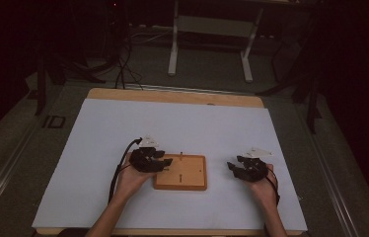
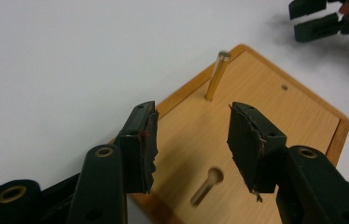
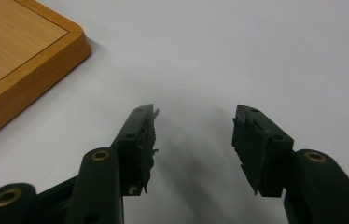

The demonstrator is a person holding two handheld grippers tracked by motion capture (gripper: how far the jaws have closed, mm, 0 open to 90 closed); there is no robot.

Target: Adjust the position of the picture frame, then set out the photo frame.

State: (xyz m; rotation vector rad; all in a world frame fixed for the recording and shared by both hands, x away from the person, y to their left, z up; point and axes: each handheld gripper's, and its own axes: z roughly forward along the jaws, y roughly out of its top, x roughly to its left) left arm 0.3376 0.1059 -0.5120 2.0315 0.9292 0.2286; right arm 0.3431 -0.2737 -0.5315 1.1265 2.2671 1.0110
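Observation:
A shallow wooden tray [image 1: 192,173] lies on the white sheet, near the front middle of the table. One thin wooden peg [image 2: 216,75] stands upright near the tray's far edge [image 1: 180,155]. A second peg [image 2: 206,185] lies flat on the tray floor. My left gripper [image 1: 165,162] hovers over the tray's left end, jaws open [image 2: 193,144], with the lying peg below and between them, untouched. My right gripper [image 1: 232,167] rests to the right of the tray, open and holding nothing [image 3: 193,142]; its jaws [image 2: 315,21] show far off in the left gripper view.
The white sheet [image 1: 123,128] covers most of the wooden table [image 1: 172,95]. A corner of the tray [image 3: 28,51] sits at the left of the right gripper view. A white table frame [image 1: 209,37] and cables lie on the floor beyond the far edge.

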